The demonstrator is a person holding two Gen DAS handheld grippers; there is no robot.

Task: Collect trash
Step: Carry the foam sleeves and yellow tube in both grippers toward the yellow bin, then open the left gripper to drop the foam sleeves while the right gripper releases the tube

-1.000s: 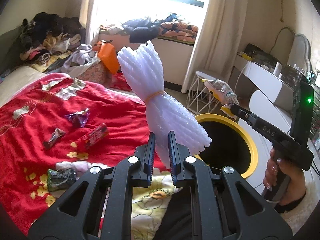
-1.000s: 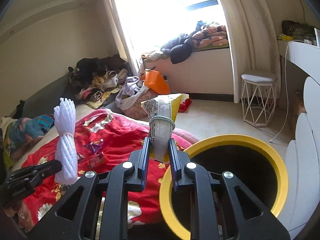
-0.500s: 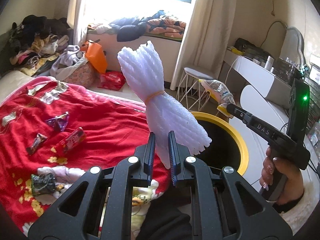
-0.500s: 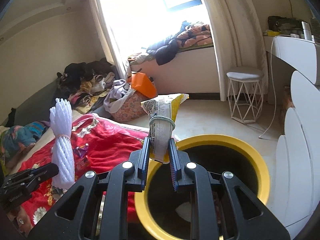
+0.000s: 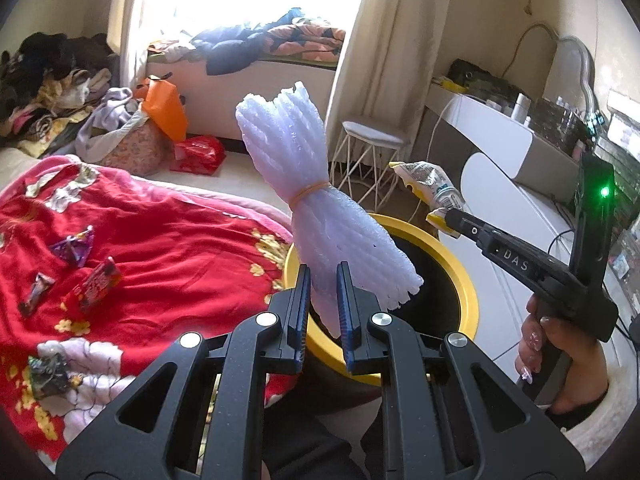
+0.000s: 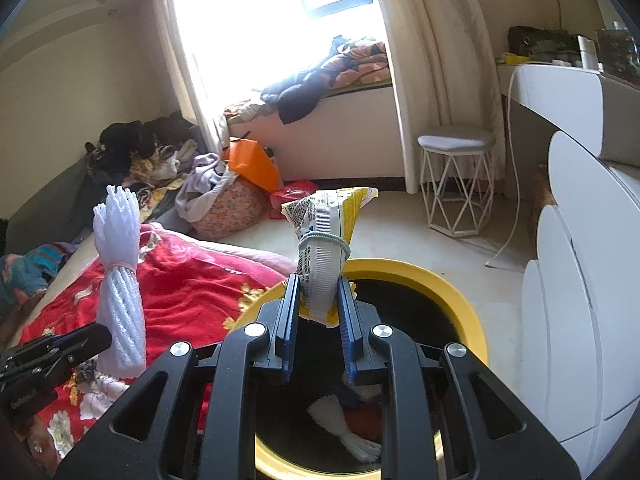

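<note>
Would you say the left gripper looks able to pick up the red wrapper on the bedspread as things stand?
Probably not yet: the left gripper has its jaws shut on the white foam bundle, so it must drop that first. The red wrapper itself lies uncovered.

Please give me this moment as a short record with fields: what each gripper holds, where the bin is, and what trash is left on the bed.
left gripper: shut on white foam bundle
right gripper: shut on yellow snack bag
bin: yellow rim, beside the bed, under both grippers
in bin: another white bundle
bed: several small wrappers remain
</note>
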